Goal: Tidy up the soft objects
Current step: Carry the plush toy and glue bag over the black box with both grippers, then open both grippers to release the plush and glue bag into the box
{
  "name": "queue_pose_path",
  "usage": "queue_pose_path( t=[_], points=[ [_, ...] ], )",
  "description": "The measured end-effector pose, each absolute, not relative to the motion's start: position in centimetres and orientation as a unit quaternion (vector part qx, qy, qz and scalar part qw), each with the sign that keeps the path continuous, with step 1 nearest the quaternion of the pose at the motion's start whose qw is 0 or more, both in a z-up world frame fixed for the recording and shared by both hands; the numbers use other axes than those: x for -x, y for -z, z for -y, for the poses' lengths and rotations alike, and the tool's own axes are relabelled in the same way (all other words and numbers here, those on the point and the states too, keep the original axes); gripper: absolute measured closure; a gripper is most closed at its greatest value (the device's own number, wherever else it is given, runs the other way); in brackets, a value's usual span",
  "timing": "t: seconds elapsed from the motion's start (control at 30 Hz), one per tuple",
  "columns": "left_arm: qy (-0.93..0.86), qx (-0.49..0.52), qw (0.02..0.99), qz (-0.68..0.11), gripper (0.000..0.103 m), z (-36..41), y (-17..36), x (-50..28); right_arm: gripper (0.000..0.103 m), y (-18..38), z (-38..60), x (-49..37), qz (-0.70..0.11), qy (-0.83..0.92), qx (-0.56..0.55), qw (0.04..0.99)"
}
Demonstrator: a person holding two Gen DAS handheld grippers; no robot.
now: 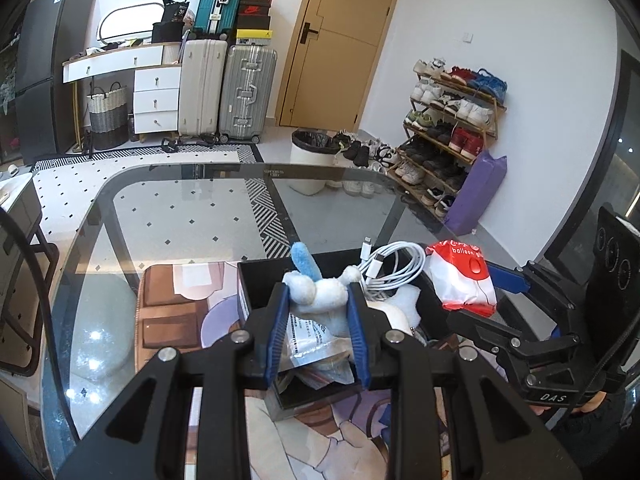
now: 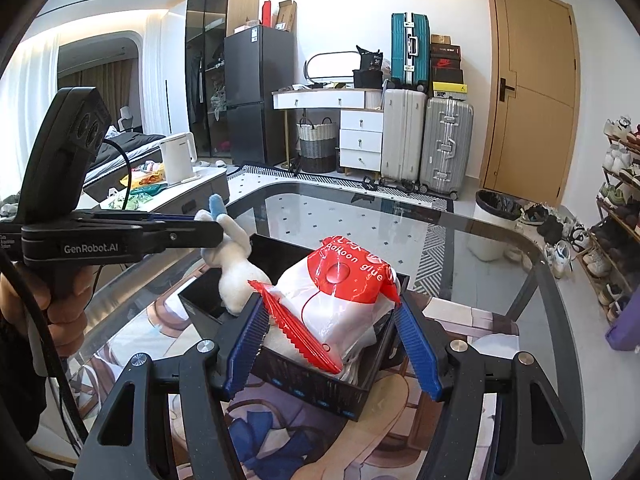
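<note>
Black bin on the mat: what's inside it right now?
In the black bin: a coiled white charging cable, a printed plastic packet and something white. The plush toy and balloon-glue bag, each held in a claw, hide the rest.

Both wrist cameras look steeply down, close, sharing the black bin (image 1: 256,284).

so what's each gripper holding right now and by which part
Left gripper pinches the white-and-blue plush toy across its body. Right gripper clamps the red-and-white balloon glue bag by its sides.
</note>
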State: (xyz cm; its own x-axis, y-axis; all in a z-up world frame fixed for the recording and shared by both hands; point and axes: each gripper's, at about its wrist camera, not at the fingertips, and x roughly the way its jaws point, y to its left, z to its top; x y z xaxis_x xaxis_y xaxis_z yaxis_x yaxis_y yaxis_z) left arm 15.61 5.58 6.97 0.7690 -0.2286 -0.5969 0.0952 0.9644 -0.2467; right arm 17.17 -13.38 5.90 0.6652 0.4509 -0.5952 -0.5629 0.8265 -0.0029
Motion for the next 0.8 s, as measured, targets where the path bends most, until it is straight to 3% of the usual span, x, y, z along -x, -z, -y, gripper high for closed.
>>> queue_pose_path(
  t=[0.57, 0.67, 0.8],
  points=[
    [0.060, 0.041, 0.927, -0.369, 0.074, -3.1, -4.1, -17.9, 0.036, -2.1, 11.1, -19.8, -0.332, -0.276, 0.148, 0.890],
    [0.059, 0.053, 0.923, -0.375, 0.068, -3.6, -4.1, -17.7, 0.023, -2.1, 11.3, -19.7, -0.326, -0.274, 0.144, 0.893],
    [0.073, 0.066, 0.925, -0.367, 0.047, -3.9, -4.5, -16.8, 0.012, -2.8, 12.2, -18.8, -0.312, -0.280, 0.136, 0.898]
  ],
)
